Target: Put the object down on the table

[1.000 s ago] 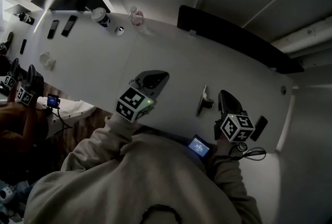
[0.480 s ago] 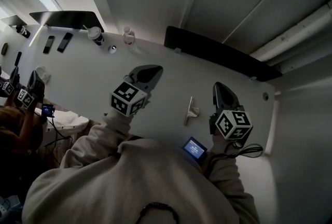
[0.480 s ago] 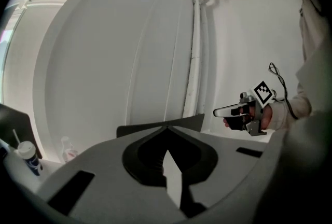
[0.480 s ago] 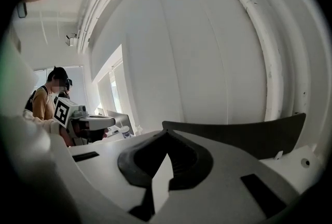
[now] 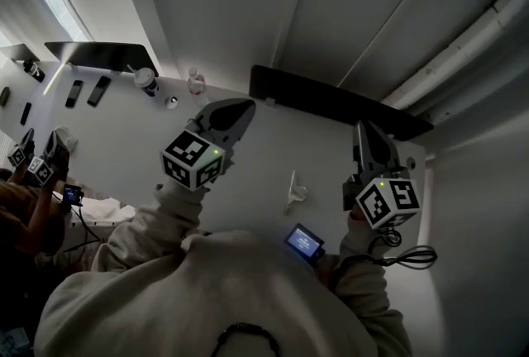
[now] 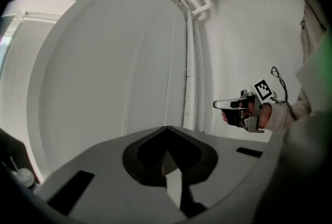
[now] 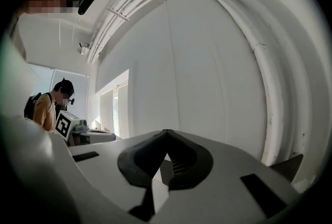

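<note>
A small pale hook-shaped object lies on the white table, between my two grippers and apart from both. My left gripper is lifted above the table with its jaws shut and nothing between them; its own view faces a bare white wall. My right gripper is raised to the right of the object, also shut and empty. It shows small in the left gripper view, held in a hand. Its own view looks at wall and ceiling pipes.
A long black bar stands at the table's far edge. A cup, a bottle and dark phones lie at the far left. A small lit screen sits at my chest. Another person stands at the left.
Both grippers have lifted and tilted upward, and the right one has drawn away from the object. The head view has tipped up toward the wall. The object has stayed on the table.
</note>
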A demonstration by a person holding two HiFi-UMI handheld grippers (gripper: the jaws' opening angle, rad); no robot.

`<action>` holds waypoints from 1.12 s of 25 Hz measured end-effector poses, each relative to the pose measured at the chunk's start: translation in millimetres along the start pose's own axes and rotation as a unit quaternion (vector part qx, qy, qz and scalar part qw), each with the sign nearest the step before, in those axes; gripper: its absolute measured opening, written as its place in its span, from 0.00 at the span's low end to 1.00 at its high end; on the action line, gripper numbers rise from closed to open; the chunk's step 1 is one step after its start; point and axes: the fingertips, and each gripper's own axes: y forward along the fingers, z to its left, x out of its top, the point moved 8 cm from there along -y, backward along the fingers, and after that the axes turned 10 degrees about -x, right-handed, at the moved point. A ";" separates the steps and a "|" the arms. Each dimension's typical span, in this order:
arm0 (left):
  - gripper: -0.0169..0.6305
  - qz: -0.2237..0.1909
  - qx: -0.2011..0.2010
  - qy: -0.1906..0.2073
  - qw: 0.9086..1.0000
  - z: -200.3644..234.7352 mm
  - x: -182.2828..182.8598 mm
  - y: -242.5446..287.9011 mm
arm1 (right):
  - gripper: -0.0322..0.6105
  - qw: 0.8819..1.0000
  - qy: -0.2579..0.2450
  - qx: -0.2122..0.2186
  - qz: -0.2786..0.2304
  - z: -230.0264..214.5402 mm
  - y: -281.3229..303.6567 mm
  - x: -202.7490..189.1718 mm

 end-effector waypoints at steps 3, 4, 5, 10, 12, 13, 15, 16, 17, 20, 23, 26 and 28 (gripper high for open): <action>0.03 -0.010 -0.002 0.015 1.000 -1.2 19.3 8.9 | 0.08 1.000 -0.012 0.000 -0.017 0.2 -4.7 21.4; 0.03 -0.014 -0.002 0.017 1.000 -1.7 24.1 11.0 | 0.08 1.000 -0.012 -0.002 -0.019 -0.4 -5.9 25.0; 0.03 -0.017 -0.002 0.020 1.000 -1.9 28.3 12.4 | 0.08 1.000 -0.012 -0.003 -0.021 -1.0 -6.6 27.1; 0.03 -0.022 0.000 0.042 0.999 -1.8 42.3 18.4 | 0.08 0.999 -0.007 -0.017 -0.031 -9.7 -10.0 29.0; 0.03 -0.021 -0.004 0.046 0.999 -2.5 44.7 20.3 | 0.08 0.999 -0.005 -0.024 -0.035 -14.1 -11.3 28.2; 0.03 -0.019 -0.006 0.046 0.999 -3.6 44.7 20.5 | 0.08 0.999 -0.005 -0.027 -0.035 -14.7 -11.7 26.9; 0.03 -0.011 -0.014 0.039 0.999 -6.2 40.6 20.8 | 0.08 0.999 -0.004 -0.032 -0.030 -13.8 -13.5 23.6; 0.03 -0.004 -0.020 0.034 0.999 -6.7 37.3 22.2 | 0.08 0.999 -0.002 -0.035 -0.031 -13.5 -14.4 23.1; 0.03 0.002 -0.023 0.030 0.999 -6.5 33.8 23.8 | 0.08 0.999 0.000 -0.039 -0.032 -13.4 -15.5 23.4; 0.03 0.007 -0.018 0.024 1.000 -4.5 27.4 22.0 | 0.08 0.999 -0.004 -0.042 -0.029 -12.1 -17.7 24.4; 0.03 0.003 -0.013 0.032 0.999 -0.1 31.7 17.2 | 0.08 0.999 -0.003 -0.043 -0.022 -9.8 -17.5 21.6; 0.03 -0.002 -0.012 0.034 0.999 2.1 35.7 15.6 | 0.08 0.999 -0.003 -0.044 -0.016 -6.8 -16.1 19.0; 0.03 -0.001 -0.012 0.032 0.999 2.2 33.6 14.8 | 0.08 0.999 -0.006 -0.038 -0.012 -4.1 -14.7 18.0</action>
